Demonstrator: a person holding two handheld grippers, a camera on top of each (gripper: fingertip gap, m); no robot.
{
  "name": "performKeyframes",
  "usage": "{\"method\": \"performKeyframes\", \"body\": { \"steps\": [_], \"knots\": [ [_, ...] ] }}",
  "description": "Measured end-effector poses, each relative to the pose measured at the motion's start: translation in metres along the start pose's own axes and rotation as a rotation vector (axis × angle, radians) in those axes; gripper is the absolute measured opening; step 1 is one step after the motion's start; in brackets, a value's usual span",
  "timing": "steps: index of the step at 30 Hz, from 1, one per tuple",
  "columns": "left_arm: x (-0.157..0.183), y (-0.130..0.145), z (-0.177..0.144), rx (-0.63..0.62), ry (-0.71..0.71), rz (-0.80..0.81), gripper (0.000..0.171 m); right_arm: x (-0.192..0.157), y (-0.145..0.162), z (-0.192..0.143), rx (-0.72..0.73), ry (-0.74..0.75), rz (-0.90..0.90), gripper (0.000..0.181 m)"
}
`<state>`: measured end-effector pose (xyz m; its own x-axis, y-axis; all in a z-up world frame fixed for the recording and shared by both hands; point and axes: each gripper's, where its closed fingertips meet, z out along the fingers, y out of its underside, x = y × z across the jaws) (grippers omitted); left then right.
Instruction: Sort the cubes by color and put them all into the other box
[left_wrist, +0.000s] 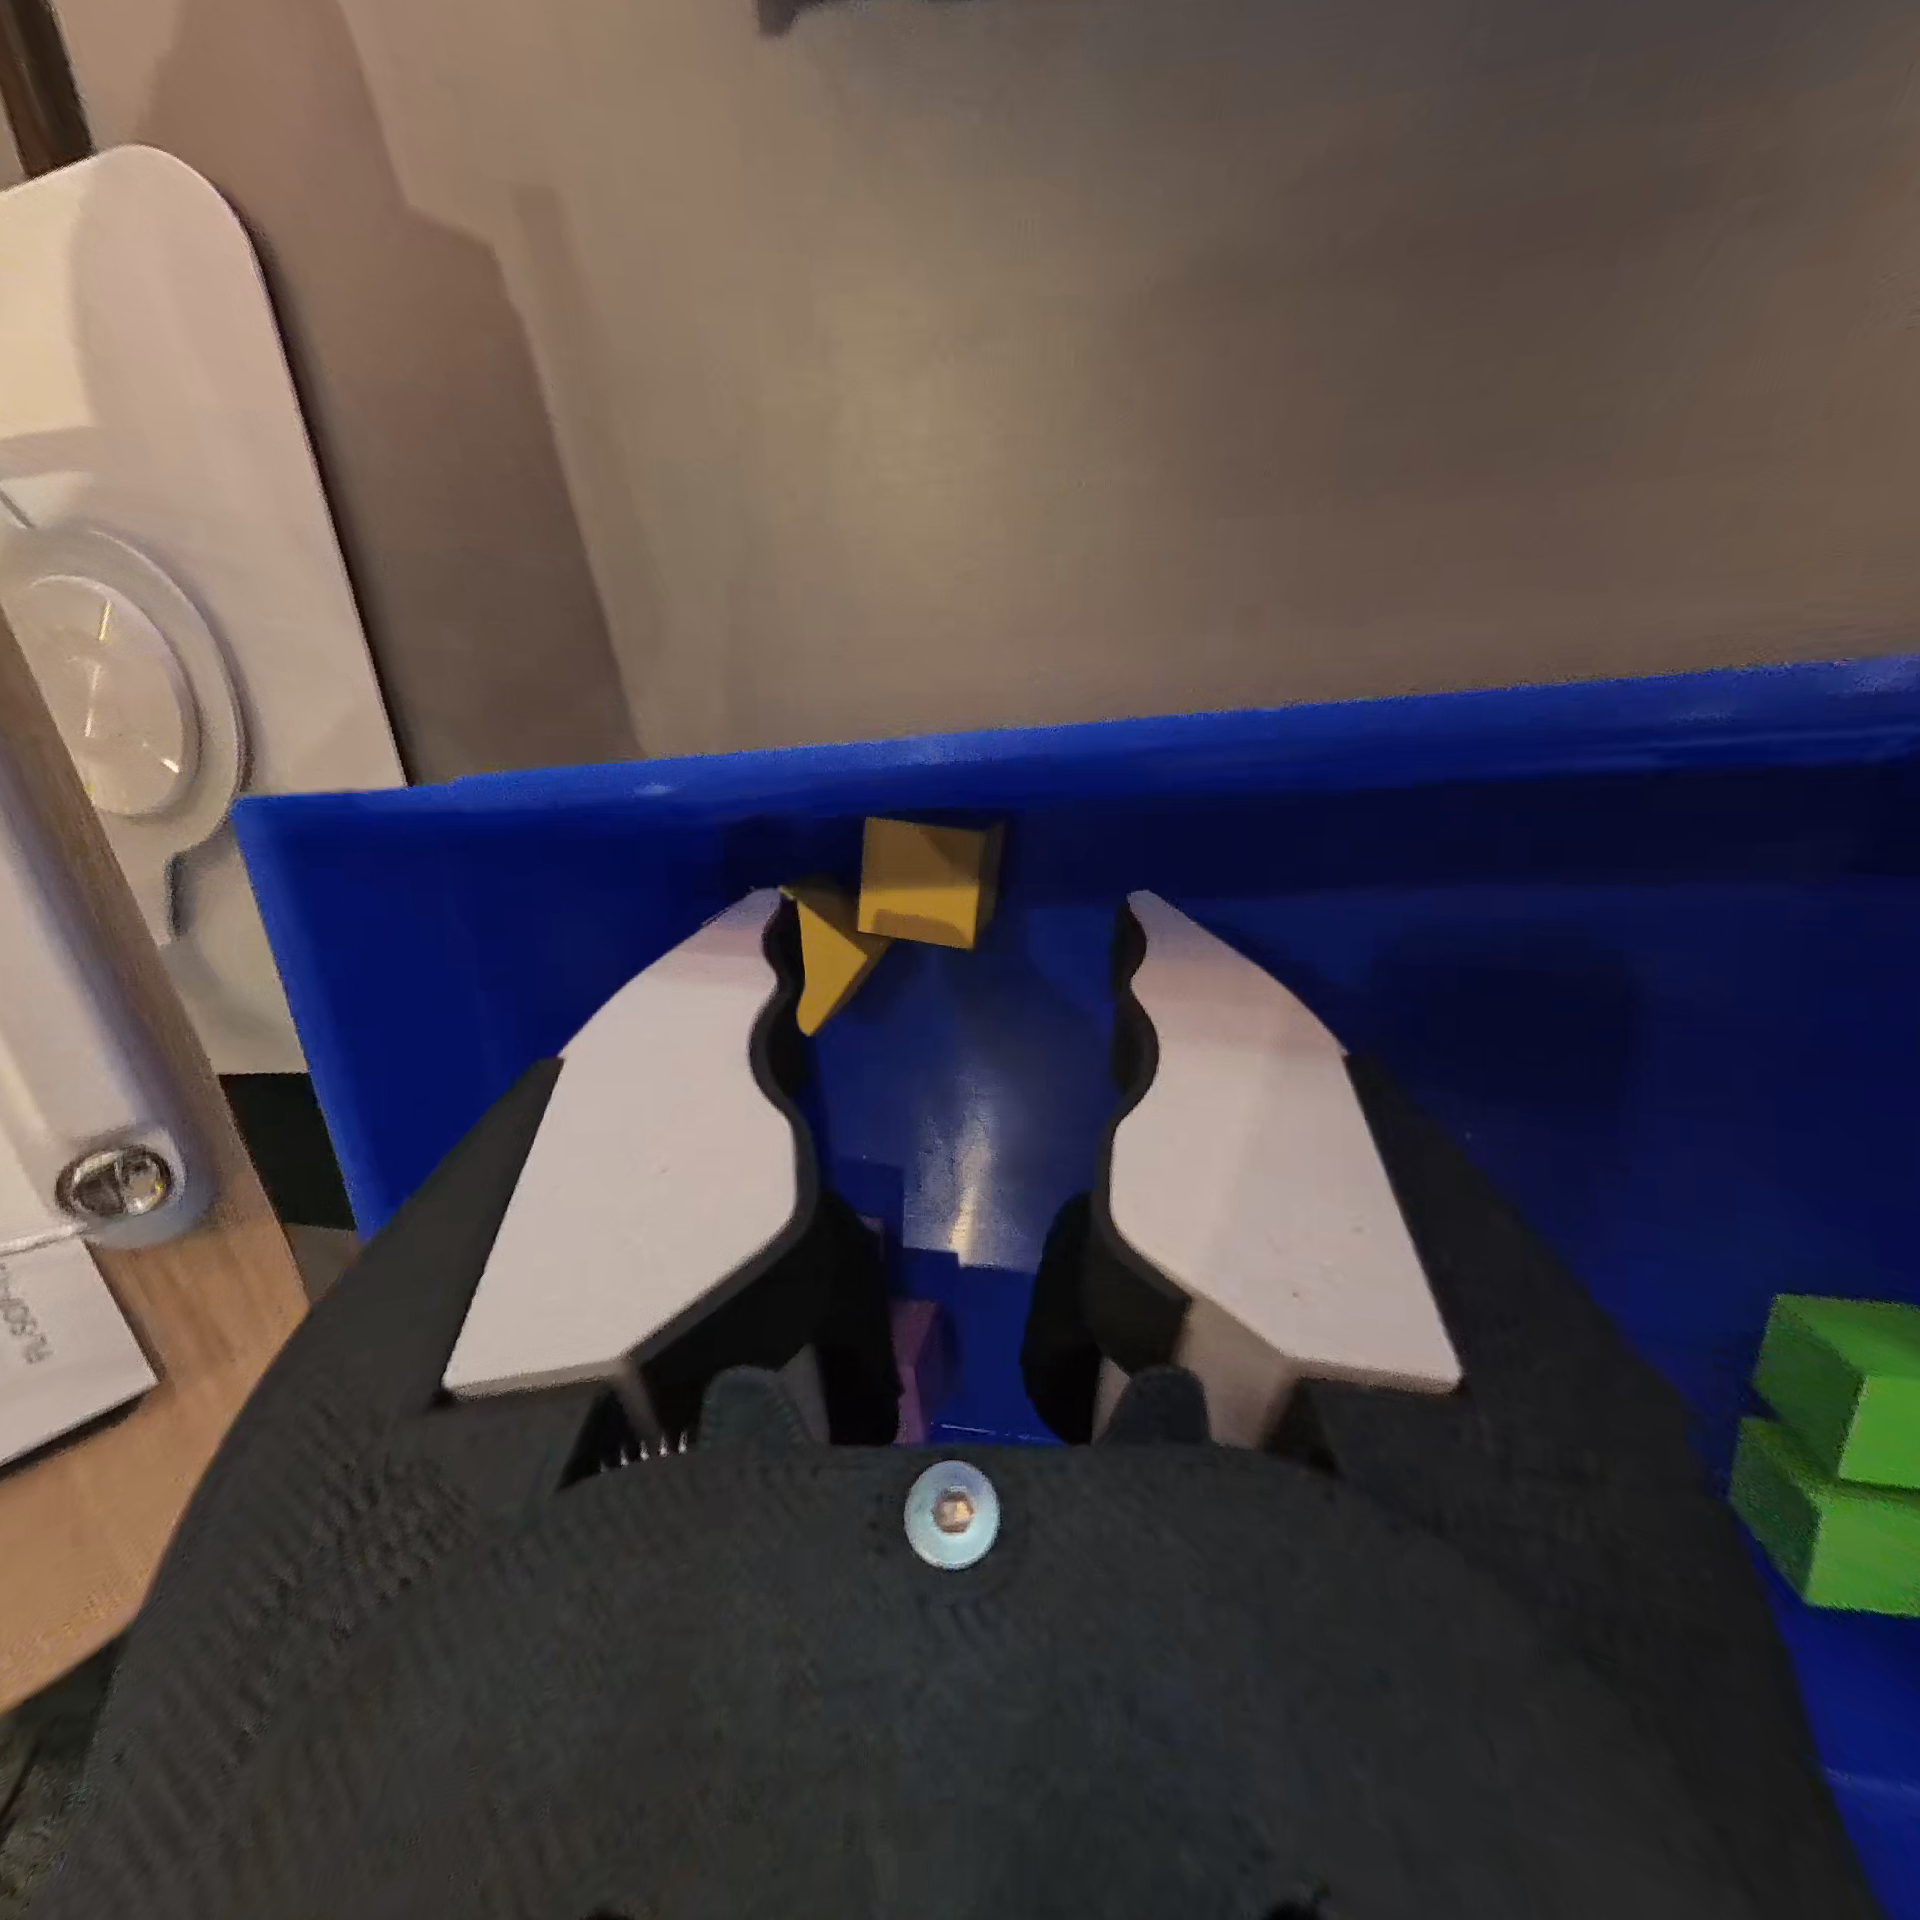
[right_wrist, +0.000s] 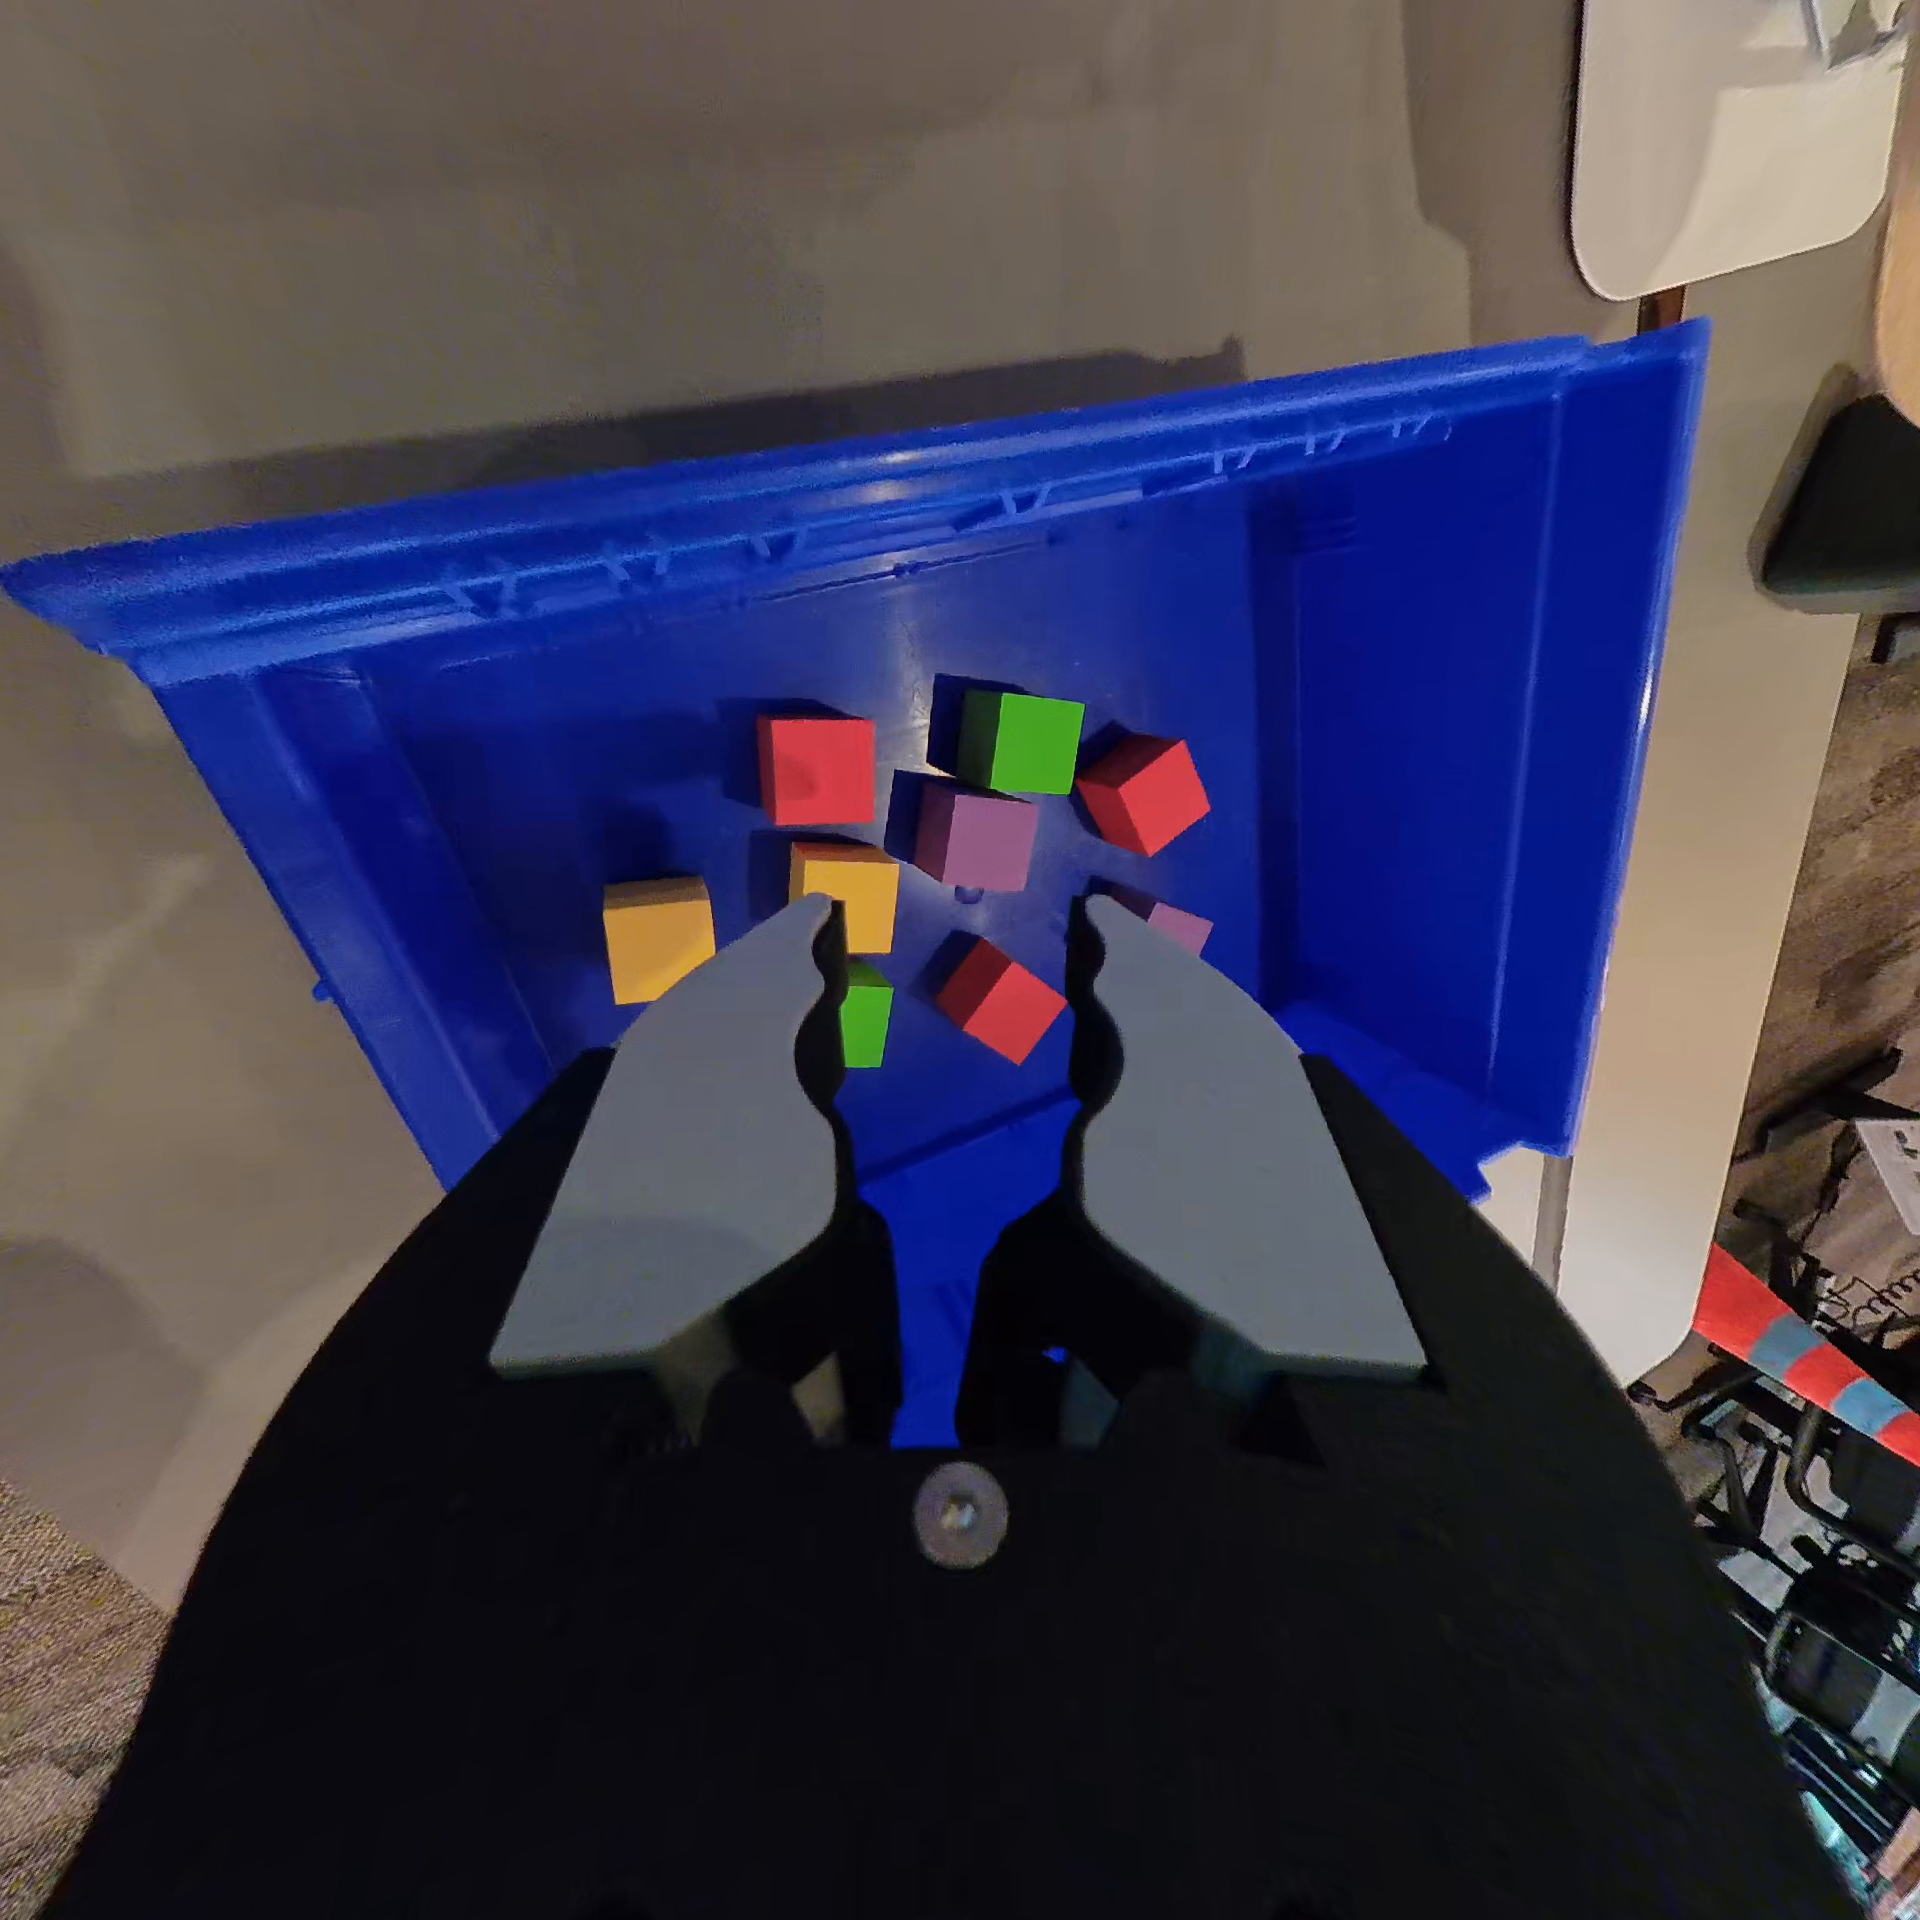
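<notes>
Left hand-held gripper: jaws spread wide with nothing between them, reaching low into the blue bin close to its far wall.
Nearest to the left one: two yellow blocks heaped against the far wall; the lower one lies just beside the left fingertip, and whether they touch I cannot tell.
Also on that side: two green blocks, one resting on the other, at the right edge of the left wrist view, well apart from the fingers; a bit of a purple block shows low down between the finger bases.
Right hand-held gripper: jaws likewise apart and empty, hanging above the bin and looking down into it.
Under the right one: loose blocks scattered on the bin floor, namely a red block in the gap between the fingers, an orange-yellow block and a small green block by the left fingertip, and a purple block half hidden behind the right fingertip.
Farther in: a purple block, a green cube, two red cubes and, and a yellow cube off to the left.
Bin: sits on a pale counter.
Around: a white rounded appliance stands left of the bin in the left wrist view.
</notes>
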<state>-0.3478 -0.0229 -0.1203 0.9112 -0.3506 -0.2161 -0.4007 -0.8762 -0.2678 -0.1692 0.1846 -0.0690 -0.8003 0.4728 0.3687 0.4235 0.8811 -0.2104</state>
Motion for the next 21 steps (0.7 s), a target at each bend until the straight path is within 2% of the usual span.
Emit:
{"method": "performKeyframes", "body": {
  "steps": [10, 13, 14, 17, 21],
  "knots": [
    [-0.006, 0.008, 0.031, -0.066, 0.071, 0.085, 0.052, -0.003, -0.007, -0.001, 0.002, 0.001, -0.002, 0.040],
    [-0.004, 0.015, 0.039, -0.106, 0.091, 0.104, 0.039, -0.005, -0.010, -0.001, 0.001, 0.002, -0.011, 0.040],
    [-0.002, 0.015, 0.040, -0.102, 0.102, 0.101, 0.030, -0.005, -0.012, -0.001, 0.003, 0.002, -0.014, 0.040],
    [-0.003, 0.016, 0.034, -0.091, 0.089, 0.060, 0.029, -0.005, -0.016, -0.002, 0.000, 0.007, -0.027, 0.040],
    [0.005, 0.011, 0.006, 0.017, 0.100, -0.082, 0.029, -0.008, -0.034, -0.007, 0.072, 0.020, -0.048, 0.040]
  ]
}}
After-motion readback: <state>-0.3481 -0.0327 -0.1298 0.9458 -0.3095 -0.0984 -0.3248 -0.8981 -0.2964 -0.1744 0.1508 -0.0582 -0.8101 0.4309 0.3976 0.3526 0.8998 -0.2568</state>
